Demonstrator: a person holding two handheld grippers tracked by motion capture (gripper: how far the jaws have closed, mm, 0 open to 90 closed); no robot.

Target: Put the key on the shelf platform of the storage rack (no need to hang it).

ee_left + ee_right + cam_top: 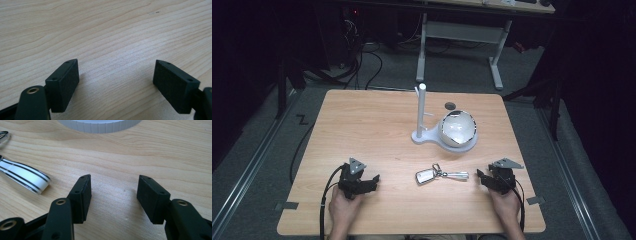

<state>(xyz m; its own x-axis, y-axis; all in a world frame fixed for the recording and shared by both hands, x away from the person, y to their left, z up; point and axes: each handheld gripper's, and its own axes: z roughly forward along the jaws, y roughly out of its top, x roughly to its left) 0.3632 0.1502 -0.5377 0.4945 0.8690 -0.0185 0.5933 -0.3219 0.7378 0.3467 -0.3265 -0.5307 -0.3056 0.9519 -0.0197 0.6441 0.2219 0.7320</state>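
So the keychain (441, 175) is lying flat on the worktop (362, 130), near the front edge and a bit right of the middle, between the two hands. Its long axis runs pretty much parallel to that front edge: the shiny rectangular tag sits at the left end, the ring bit in the middle, and the white strap points right toward the right hand-held gripper (484, 178). That one rests on the worktop just beside the strap end, not touching it, jaws spread apart with nothing between them. The left hand-held gripper (373, 181) sits toward the front left corner, well apart from the keychain, jaws also wide open and empty.

Worktop is light wood grain, square-ish. Further back, right of centre, there's a white stand (421, 117) with an upright post, and a glossy ball (457, 128) sitting on its base. The room around is dark, grey carpet, cables on the floor, and a white-legged desk (462, 35) behind.

The right gripper view gets the strap up close: white with thin dark stripes (25, 177), left of the jaws, plus the ribbed edge of the stand's base (100, 125) at the top. The left gripper view has bare wood between its jaws (116, 75).
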